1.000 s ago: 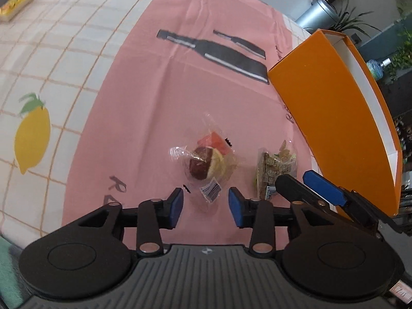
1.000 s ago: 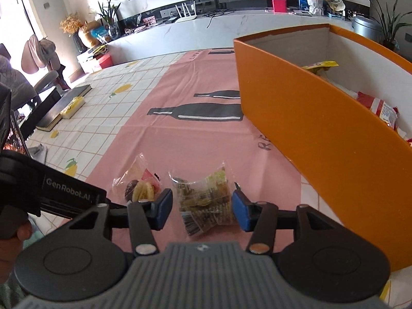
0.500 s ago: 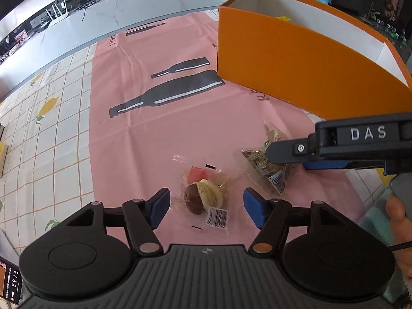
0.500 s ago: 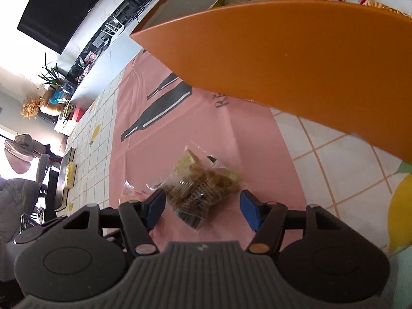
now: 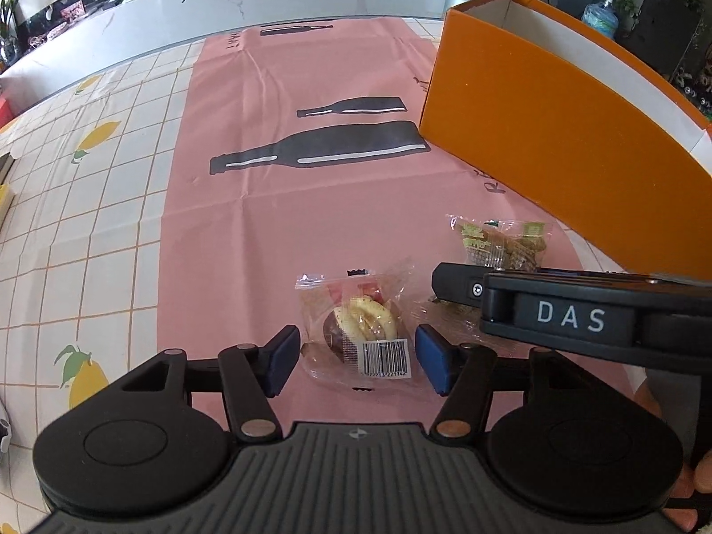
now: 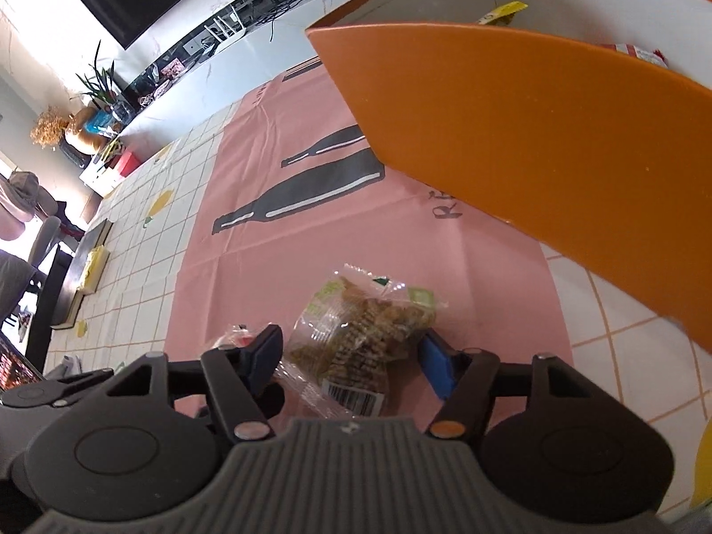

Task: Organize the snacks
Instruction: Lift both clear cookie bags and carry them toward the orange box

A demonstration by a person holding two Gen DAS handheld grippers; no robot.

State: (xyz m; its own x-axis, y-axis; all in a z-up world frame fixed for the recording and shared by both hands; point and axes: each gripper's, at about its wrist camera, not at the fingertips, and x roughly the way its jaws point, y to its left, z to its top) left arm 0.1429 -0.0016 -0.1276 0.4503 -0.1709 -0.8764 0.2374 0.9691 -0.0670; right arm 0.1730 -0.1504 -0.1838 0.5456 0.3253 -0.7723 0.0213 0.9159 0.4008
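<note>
A clear packet with a brown and yellow pastry point(image 5: 360, 325) lies on the pink cloth between the blue pads of my left gripper point(image 5: 358, 365). Its jaws are closing, with gaps still on both sides. To the right lies a clear packet of brown crackers point(image 6: 365, 329), also seen as the cracker packet point(image 5: 503, 240). My right gripper point(image 6: 351, 360) straddles it, jaws closing, pads close to the wrapper but not pressing. The right gripper's black housing marked DAS point(image 5: 569, 316) crosses the left wrist view. The orange box point(image 5: 556, 133) stands behind, to the right.
Inside the orange box point(image 6: 534, 133) lie a yellow packet point(image 6: 503, 11) and a red packet point(image 6: 636, 51). A pink cloth with bottle prints point(image 5: 320, 151) covers the lemon-pattern tablecloth point(image 5: 89, 222). A dark book point(image 6: 84, 267) lies far left. A hand point(image 5: 694, 489) shows at bottom right.
Both wrists have rolled, so the views have turned. The left jaws stand wider than a second ago. The right gripper has come lower over the cracker packet and now crosses the left view.
</note>
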